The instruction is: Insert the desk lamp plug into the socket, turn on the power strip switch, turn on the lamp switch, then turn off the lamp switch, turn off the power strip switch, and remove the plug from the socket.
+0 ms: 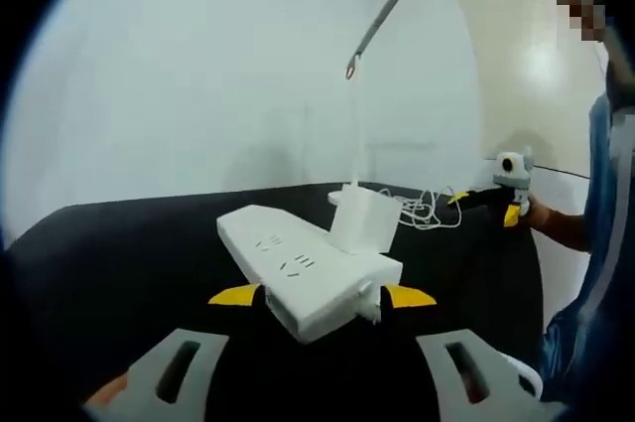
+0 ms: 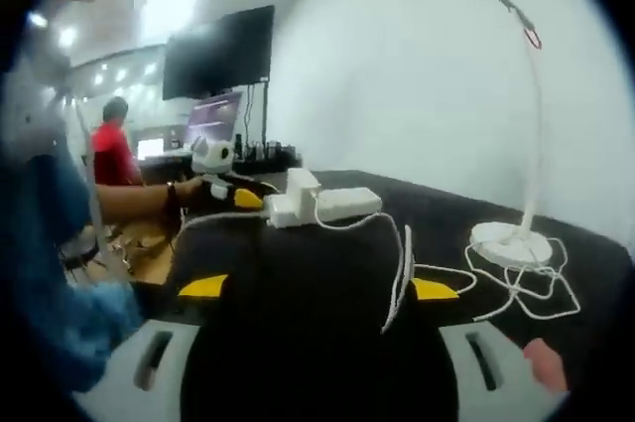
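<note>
- Left gripper view: the left hand-held gripper has its yellow-tipped jaws on either side of the near end of the white power strip, apparently clamped on it; the strip looks tilted, its far end reaching away over the black table.
- A white plug adapter stands upright in a socket on top of the strip, so the plug is inserted.
- Beyond the strip, the desk lamp rises on a thin white stem with a grey angled arm, against a white wall.
- A loose white cable lies coiled on the table near the lamp foot.
- At the right edge, the right hand-held gripper shows, held by a person's hand beside a blue sleeve.
- Right gripper view: the right hand-held gripper has its jaws spread wide apart and grasps nothing; the white cable runs between them over the table.
- Farther off, the power strip with the plug adapter on it is held at its left end by the left hand-held gripper.
- The desk lamp's round base rests on the table to the right, ringed by cable loops.
- In the background are a dark monitor and a person in red.
</note>
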Motion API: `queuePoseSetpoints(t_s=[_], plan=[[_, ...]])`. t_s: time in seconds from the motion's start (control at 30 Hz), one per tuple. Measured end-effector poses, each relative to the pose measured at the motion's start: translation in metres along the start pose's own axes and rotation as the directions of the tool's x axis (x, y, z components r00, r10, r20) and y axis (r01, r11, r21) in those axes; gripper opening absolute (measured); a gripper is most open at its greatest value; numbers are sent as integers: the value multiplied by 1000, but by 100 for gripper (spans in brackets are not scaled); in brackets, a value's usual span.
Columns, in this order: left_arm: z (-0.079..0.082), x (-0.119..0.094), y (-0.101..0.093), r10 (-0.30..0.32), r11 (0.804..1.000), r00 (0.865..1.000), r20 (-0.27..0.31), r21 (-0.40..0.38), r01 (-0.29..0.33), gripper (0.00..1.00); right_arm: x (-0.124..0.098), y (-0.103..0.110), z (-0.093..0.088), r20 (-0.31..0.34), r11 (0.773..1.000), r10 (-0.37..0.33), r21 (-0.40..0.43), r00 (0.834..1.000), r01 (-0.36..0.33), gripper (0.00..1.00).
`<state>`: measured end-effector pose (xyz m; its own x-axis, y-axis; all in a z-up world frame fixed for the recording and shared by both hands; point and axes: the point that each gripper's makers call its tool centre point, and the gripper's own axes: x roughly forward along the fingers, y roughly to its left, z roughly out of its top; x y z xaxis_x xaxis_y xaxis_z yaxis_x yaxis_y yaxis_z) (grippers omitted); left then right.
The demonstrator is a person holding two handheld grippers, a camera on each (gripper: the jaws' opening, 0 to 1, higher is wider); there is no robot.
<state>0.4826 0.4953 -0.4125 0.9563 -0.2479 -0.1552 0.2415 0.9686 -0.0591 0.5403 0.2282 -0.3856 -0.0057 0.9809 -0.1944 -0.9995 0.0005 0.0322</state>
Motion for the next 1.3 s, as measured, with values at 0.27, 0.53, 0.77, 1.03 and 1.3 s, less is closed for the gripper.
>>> queuePoseSetpoints(t_s=[0.27,0.53,0.77,1.03,1.3], plan=[[6,-4,-3,-7,1000,999,42,14,6,59,-18,21,75,137,981,151,103,979,-165,67],[12,-7,-5,-19,1000,997,78,20,17,59,-20,38,111,181,950,219,186,959,-252,66],[21,-11,-1,-19,1000,991,130,19,17,62,-28,45,153,302,911,247,253,921,-327,63],[23,-9,-1,-17,999,989,149,32,12,68,-25,56,183,322,915,240,240,916,-324,61],[24,-14,2,-7,1000,987,159,27,3,69,-22,55,216,383,867,213,350,899,-354,59]])
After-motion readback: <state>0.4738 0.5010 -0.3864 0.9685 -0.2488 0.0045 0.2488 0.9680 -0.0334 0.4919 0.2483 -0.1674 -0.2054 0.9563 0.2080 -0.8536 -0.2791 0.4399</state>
